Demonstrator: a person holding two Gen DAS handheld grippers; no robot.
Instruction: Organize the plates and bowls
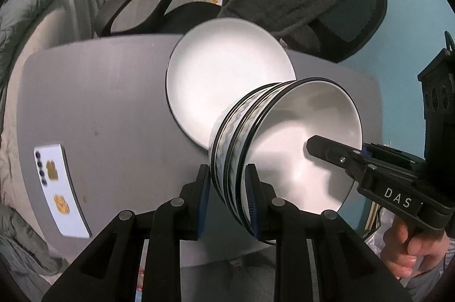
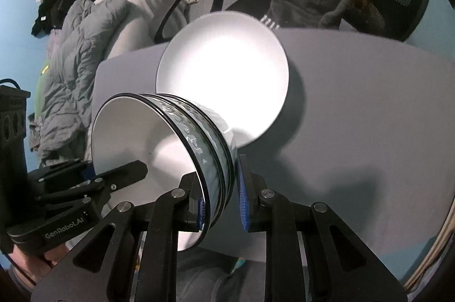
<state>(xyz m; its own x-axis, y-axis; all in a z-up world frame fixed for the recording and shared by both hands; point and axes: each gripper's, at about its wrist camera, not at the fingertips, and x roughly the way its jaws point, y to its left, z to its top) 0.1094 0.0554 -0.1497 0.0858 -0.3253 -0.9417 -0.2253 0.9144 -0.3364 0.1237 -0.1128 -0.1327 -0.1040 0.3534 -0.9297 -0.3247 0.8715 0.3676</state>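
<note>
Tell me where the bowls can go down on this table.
Bare grey table lies right of the white plate. More lies between the plate and the phone. It is crowded in the middle, where both claws, left and right, grip the stacked bowls.

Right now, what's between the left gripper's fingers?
The left gripper clamps the rims of the stacked bowls, tilted on their side; shown in the left wrist view.
</note>
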